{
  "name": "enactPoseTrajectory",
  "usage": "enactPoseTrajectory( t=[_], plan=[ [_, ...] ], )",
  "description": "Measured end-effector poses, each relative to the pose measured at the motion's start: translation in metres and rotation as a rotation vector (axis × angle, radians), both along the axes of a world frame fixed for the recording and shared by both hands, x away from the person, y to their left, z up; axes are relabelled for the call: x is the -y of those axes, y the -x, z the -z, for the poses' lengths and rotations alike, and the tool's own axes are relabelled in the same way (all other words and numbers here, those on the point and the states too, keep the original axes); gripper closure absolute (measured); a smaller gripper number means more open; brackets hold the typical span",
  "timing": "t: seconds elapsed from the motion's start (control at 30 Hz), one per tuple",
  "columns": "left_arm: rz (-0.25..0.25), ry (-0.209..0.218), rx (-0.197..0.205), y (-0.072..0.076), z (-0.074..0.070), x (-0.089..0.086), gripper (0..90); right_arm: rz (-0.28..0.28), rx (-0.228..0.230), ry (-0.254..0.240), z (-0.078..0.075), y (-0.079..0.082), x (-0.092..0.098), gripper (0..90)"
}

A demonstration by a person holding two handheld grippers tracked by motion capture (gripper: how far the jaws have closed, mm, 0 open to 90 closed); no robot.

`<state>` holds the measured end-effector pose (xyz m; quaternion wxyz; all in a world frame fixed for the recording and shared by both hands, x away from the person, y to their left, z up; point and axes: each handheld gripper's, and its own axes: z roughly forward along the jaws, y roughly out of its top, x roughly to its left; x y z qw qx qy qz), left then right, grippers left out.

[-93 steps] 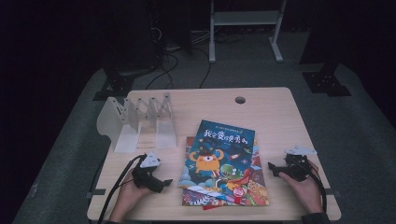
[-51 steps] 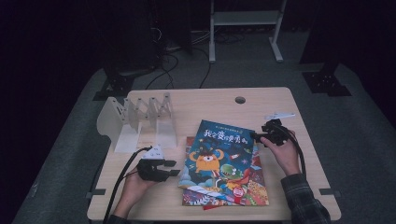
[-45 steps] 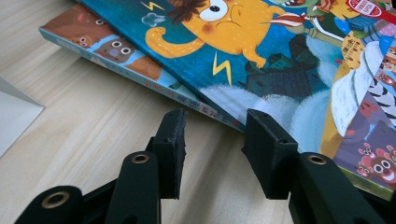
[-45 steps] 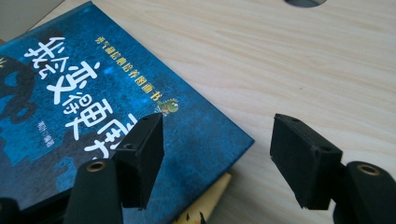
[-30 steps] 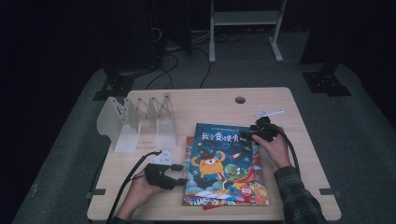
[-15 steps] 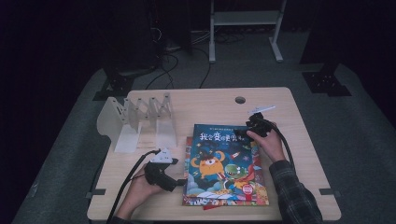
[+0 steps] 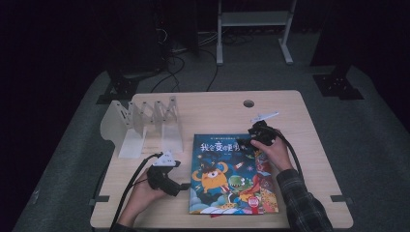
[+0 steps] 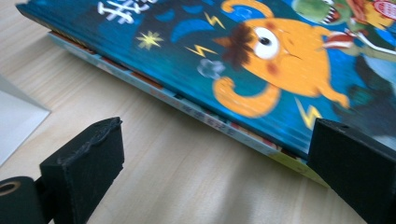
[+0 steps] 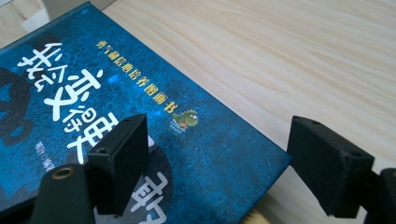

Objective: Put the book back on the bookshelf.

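Nearest me, my left gripper (image 7: 186, 186) sits low on the counter (image 7: 300, 111) at the left edge of the book (image 7: 227, 174). Its fingers (image 8: 88, 163) have just been opening and now stand released, wide apart; in the left gripper view the book's edge runs across between them, one finger on bare wood, the other at the edge, and I cannot tell if it touches.

The book lies flat, cover up, on top of other books (image 7: 212, 213) whose edges peek out at the near side, right of the counter's middle.

Farther on, my right gripper (image 7: 252, 140) is at the book's far right corner. Its fingers (image 9: 119, 161) are released too, one over the blue cover, the other over the wood, the corner between them without a squeeze.

Beyond, on the counter's left, stands a white rack (image 7: 145, 123), well apart from the book.
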<state>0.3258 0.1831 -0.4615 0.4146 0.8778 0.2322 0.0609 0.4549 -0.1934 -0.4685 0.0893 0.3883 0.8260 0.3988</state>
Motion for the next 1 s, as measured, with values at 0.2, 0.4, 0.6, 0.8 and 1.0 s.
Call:
enactPoseTrajectory(
  t=[0.2, 0.4, 0.6, 0.8, 1.0],
  plan=[
    [-0.023, -0.002, 0.009, -0.004, -0.001, -0.003, 2.1, -0.037, 0.006, 0.001, -0.001, 0.007, -0.011, 20.0],
    [-0.033, -0.013, 0.011, -0.012, -0.002, 0.0, 2.0, -0.061, 0.007, 0.011, -0.002, 0.01, -0.019, 19.8],
    [-0.033, -0.046, 0.008, -0.011, -0.002, -0.007, 4.1, -0.002, 0.047, 0.006, -0.011, 0.025, -0.009, 27.8],
    [-0.009, -0.074, 0.016, -0.005, 0.002, -0.005, 4.2, -0.005, 0.06, 0.018, -0.016, 0.054, 0.008, 27.2],
    [0.021, -0.073, 0.04, 0.0, -0.002, 0.005, 5.0, 0.002, 0.071, 0.042, -0.016, 0.076, 0.017, 26.5]
  ],
)
